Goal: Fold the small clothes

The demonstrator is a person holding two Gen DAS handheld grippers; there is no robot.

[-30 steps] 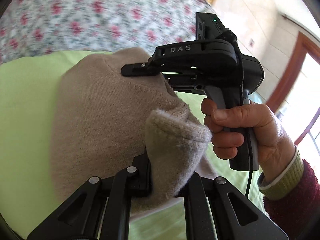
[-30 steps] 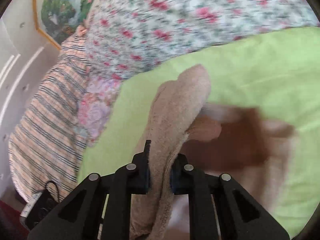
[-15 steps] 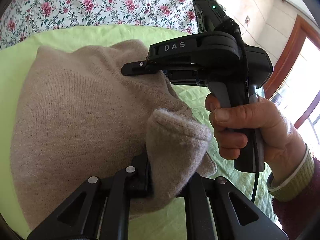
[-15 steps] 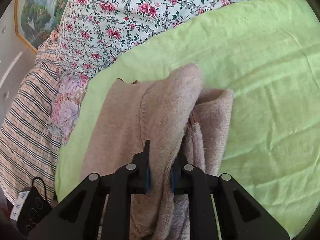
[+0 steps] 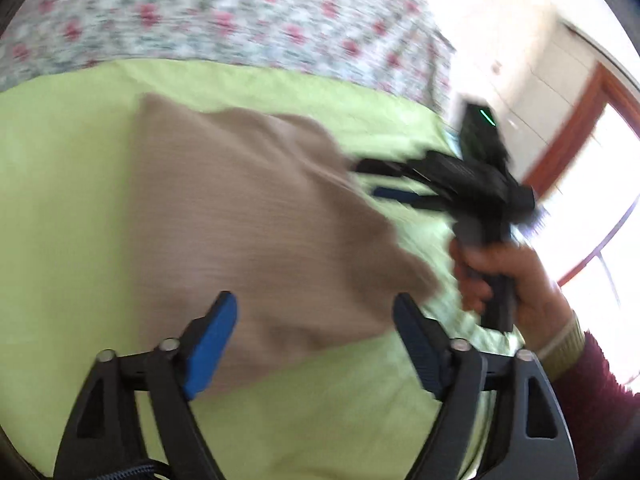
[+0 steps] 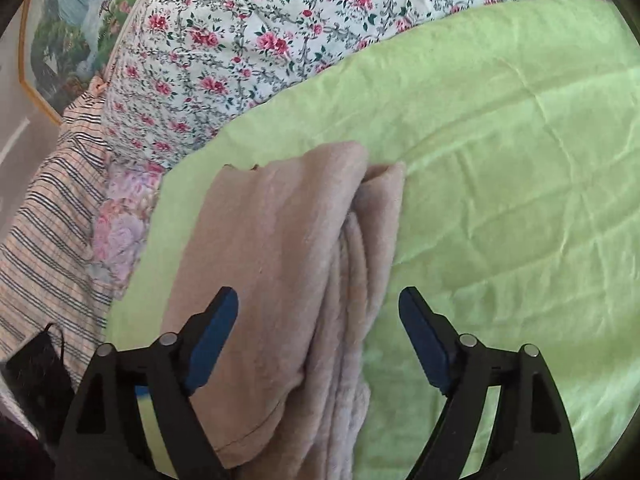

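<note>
Beige knit garment (image 6: 288,280) lies folded flat on the green sheet (image 6: 500,184), folded edges stacked along its right side in the right wrist view; in the left wrist view (image 5: 248,240) it's a blurred slab, near corner between the left fingers. Left gripper (image 5: 316,340): jaws just opened wide, blue pads clear of the cloth, released, angled down over the near edge. Right gripper (image 6: 320,332): same, jaws just opened, nothing pinched, garment runs under the gap. In the left view the right gripper (image 5: 384,180) sits just off the garment's right edge, a hand (image 5: 504,280) on its handle, maroon sleeve (image 5: 592,380) behind. Room: bare green sheet right of the garment and in front; floral quilt (image 6: 248,40) bounds the far side, striped fabric (image 6: 48,220) the left. Versus half a second ago: both clamped on raised folds, now dropped and lying flat.
</note>
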